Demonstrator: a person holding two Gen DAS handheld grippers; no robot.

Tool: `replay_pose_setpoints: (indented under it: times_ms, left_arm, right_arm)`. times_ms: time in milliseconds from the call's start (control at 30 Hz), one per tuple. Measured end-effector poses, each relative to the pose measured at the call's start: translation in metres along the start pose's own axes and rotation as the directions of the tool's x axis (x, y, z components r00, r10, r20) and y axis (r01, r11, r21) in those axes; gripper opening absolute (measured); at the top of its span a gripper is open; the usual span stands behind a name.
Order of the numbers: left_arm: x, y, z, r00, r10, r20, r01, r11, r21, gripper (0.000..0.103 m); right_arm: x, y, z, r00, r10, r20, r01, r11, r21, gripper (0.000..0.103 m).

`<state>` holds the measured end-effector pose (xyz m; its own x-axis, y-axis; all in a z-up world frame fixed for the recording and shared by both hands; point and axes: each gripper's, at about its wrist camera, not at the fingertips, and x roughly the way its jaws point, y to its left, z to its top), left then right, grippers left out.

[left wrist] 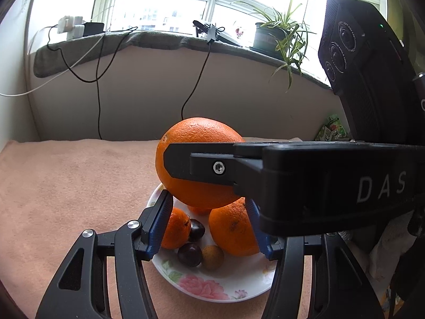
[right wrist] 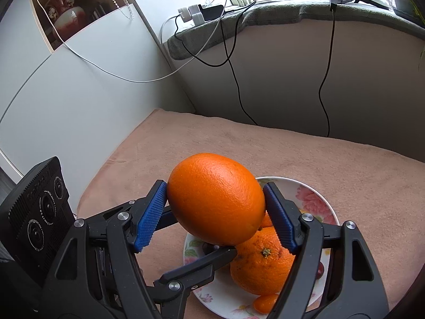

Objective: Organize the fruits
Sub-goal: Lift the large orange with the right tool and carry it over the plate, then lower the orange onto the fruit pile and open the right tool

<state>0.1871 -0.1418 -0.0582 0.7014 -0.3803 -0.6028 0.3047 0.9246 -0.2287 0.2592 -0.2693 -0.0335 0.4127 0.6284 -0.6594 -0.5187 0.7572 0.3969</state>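
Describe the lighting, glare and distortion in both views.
Left wrist view: the window is blown out white, the windowsill bows from fisheye, and the held orange is sharp. Right wrist view: daylight comes from the upper right, a soft sheen lies on the orange, and black vignette fills the corners.

Black grippers (right wrist: 215, 212), blue ribbed pads (right wrist: 150, 215)

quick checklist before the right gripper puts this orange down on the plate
1. Grip: right gripper pads press both sides of the big orange: ok.
2. Orange above the plate: ok.
3. Free landing spot: plate already holds oranges, dark plums and a small brown fruit: not ok, crowded.
4. Left gripper out of the way: not ok, its fingers straddle the plate's fruit.
5. Roll-off risk at the plate edge: cannot tell.
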Motion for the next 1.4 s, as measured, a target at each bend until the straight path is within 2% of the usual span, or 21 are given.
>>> replay_pose_setpoints:
  times_ms: [333, 633, 967, 1400]
  left_arm:
    - [0.014, 0.007, 0.0, 0.999, -0.012, -0.044, 0.011, 1.0, -0.028, 0.056]
    - [0.02, 0.008, 0.006, 0.998, -0.024, -0.058, 0.022, 0.999, -0.036, 0.056]
    - [0.031, 0.008, 0.011, 0.994, -0.052, -0.095, 0.048, 0.998, -0.039, 0.056]
    - [0.041, 0.017, 0.021, 0.99, -0.082, -0.118, 0.077, 0.996, -0.048, 0.056]
  right_arm:
    - [0.017, -0.006, 0.003, 0.999, -0.014, -0.048, 0.014, 1.0, 0.003, 0.077]
    - [0.02, -0.009, 0.006, 0.998, -0.025, -0.051, 0.026, 1.0, 0.016, 0.077]
    - [0.034, -0.034, 0.015, 0.994, 0.02, -0.106, -0.007, 0.993, 0.122, 0.077]
    - [0.058, -0.036, 0.028, 0.988, -0.028, -0.151, 0.04, 0.996, 0.077, 0.077]
